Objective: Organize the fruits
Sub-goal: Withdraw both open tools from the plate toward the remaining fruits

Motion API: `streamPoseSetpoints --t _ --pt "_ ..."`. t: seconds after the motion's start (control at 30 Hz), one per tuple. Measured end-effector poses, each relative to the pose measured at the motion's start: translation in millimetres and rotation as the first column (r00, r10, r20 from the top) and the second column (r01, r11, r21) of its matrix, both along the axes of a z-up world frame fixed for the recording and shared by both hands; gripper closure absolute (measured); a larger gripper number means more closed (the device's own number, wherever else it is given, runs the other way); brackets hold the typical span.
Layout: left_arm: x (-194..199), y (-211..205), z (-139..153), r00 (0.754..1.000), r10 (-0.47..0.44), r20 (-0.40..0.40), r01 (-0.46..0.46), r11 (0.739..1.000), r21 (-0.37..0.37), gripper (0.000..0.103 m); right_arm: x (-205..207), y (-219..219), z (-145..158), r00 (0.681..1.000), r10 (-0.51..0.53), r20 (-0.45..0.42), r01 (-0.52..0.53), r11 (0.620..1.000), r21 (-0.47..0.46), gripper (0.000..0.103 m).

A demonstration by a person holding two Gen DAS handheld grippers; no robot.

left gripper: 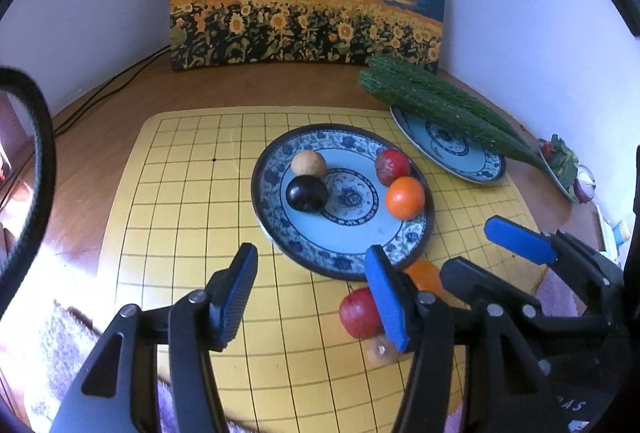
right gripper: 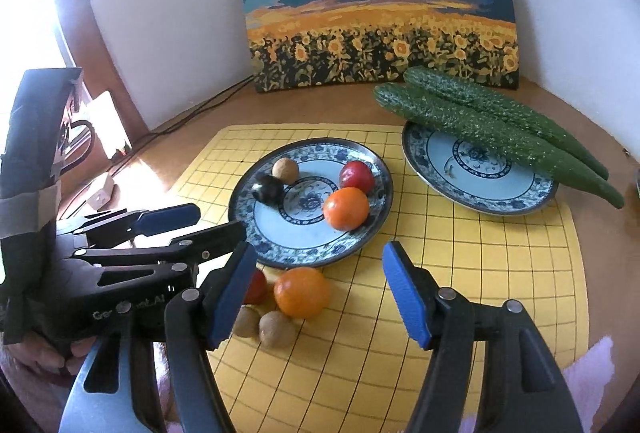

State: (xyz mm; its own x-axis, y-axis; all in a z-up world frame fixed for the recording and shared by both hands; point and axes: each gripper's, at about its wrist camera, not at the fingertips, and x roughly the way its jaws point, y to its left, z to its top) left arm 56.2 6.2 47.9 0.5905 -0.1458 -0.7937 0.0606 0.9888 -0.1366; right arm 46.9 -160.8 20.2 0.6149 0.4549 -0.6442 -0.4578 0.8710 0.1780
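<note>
A blue-patterned plate (left gripper: 344, 253) (right gripper: 280, 233) on the yellow grid mat holds a tan fruit (left gripper: 308, 163), a dark plum (left gripper: 307, 193), a red fruit (left gripper: 393, 166) and an orange (left gripper: 405, 197). In front of the plate, on the mat, lie a loose orange (right gripper: 302, 291), a red fruit (right gripper: 256, 287) (left gripper: 358, 313) and two small brown fruits (right gripper: 276, 329) (right gripper: 245, 321). My left gripper (left gripper: 316, 297) is open and empty, left of the loose fruits. My right gripper (right gripper: 320, 297) is open and empty, hovering just above and near the loose orange.
A second patterned plate (right gripper: 472, 185) at the back right carries two cucumbers (right gripper: 492, 133). A sunflower painting (right gripper: 376, 5) leans on the wall behind. Cables (left gripper: 100, 93) run along the wooden table at the left. Vegetables (left gripper: 564, 165) sit at the far right.
</note>
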Motion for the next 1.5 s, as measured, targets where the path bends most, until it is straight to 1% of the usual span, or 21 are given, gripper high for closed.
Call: streamPoseSetpoints --t 0.3,0.6,0.9,1.1,1.37,1.5 --pt "-18 0 4 1.000 0.002 0.007 -0.002 1.000 -0.015 0.043 -19 -10 3 1.000 -0.016 0.006 0.016 1.000 0.013 0.036" --pt "-32 -2 -2 1.000 -0.004 -0.006 0.004 1.000 -0.016 0.042 -32 -22 -1 0.998 -0.061 -0.012 0.061 0.998 0.025 0.035" --pt "-43 -5 -8 1.000 -0.021 -0.018 0.020 0.999 -0.028 0.042 -42 -30 -6 0.996 -0.089 -0.011 0.089 0.996 0.007 0.035" --pt "-45 -13 -12 0.999 -0.037 -0.027 0.036 0.999 -0.024 0.042 -46 -34 -10 0.995 -0.095 -0.010 0.095 0.995 0.003 0.035" --pt "-37 -19 -13 0.999 -0.032 -0.023 0.032 0.999 -0.018 0.042 -46 -39 -16 0.994 -0.104 -0.018 0.104 0.995 0.002 0.035" --pt "-31 -22 -14 0.999 -0.034 -0.024 0.033 0.999 -0.027 0.042 -45 -40 -19 0.994 -0.108 -0.026 0.108 0.994 -0.002 0.035"
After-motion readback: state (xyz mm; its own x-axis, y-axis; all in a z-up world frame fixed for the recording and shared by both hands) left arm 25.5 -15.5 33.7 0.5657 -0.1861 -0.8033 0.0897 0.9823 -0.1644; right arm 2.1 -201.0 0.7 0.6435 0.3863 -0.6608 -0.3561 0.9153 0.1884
